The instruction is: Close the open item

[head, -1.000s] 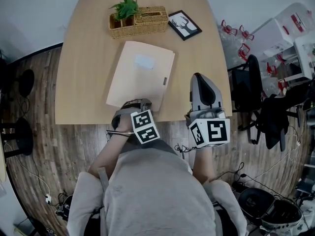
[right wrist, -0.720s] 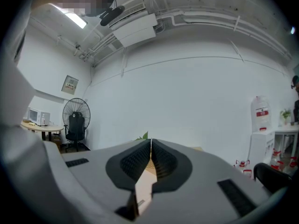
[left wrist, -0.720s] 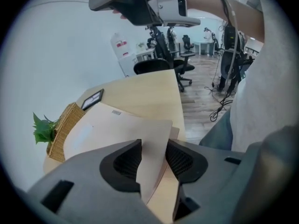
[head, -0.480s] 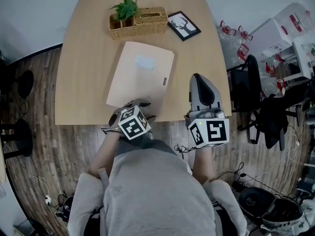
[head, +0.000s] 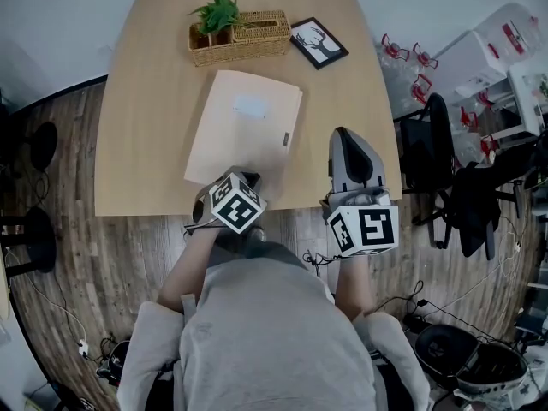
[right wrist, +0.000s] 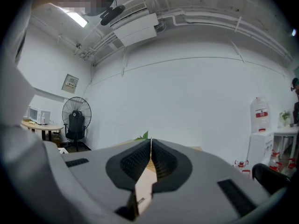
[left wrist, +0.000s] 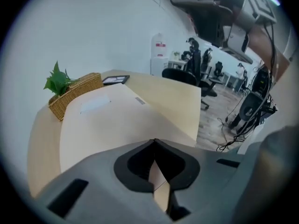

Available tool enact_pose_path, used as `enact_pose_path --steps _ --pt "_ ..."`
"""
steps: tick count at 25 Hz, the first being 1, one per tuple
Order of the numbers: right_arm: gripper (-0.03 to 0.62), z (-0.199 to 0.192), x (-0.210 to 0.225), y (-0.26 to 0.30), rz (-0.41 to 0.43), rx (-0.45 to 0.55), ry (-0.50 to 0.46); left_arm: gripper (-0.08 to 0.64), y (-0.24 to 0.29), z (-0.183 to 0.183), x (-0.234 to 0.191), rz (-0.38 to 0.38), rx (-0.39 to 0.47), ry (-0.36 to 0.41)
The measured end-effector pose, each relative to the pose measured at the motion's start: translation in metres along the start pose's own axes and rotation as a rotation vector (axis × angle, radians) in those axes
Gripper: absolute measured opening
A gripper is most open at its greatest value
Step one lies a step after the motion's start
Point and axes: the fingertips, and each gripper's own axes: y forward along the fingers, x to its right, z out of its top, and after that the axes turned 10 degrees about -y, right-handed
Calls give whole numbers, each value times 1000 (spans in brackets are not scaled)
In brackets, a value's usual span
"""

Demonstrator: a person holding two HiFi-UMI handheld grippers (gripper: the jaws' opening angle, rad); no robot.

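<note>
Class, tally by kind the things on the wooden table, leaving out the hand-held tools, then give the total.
Cream folder: 1
Wicker basket: 1
Green plant, in the basket: 1
Framed deer picture: 1
Total: 4

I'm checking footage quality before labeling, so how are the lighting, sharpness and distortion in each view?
Head view: even light, sharp, the edges of the table bowed by the wide lens. Left gripper view: dark rounded corners, strong bulging, the folder slightly soft. Right gripper view: the same dark corners, and a ceiling lamp glaring bright at upper left.
</note>
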Motion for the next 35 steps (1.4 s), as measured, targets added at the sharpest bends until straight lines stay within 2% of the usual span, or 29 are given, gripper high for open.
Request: enact_pose_path --steps 3,5,9,14,18,22,35 --pt "14 0 -1 -1 0 0 3 9 4 -1 1 24 -81 46" --pt "14 -2 -3 -1 1 -2 7 9 2 0 2 5 -78 43" --pt "14 -4 -7 -1 9 -3 16 9 -3 3 0 -42 47 -31" --pt "14 -4 -17 -3 19 -6 12 9 -26 13 -13 25 223 -72" --pt "14 1 -24 -7 11 1 9 9 -64 31 -29 41 433 -165" --pt "14 7 -34 -14 0 2 3 9 -108 40 -45 76 591 -231" --pt "14 36 -77 -34 -61 4 -17 9 -233 27 -80 185 821 -310"
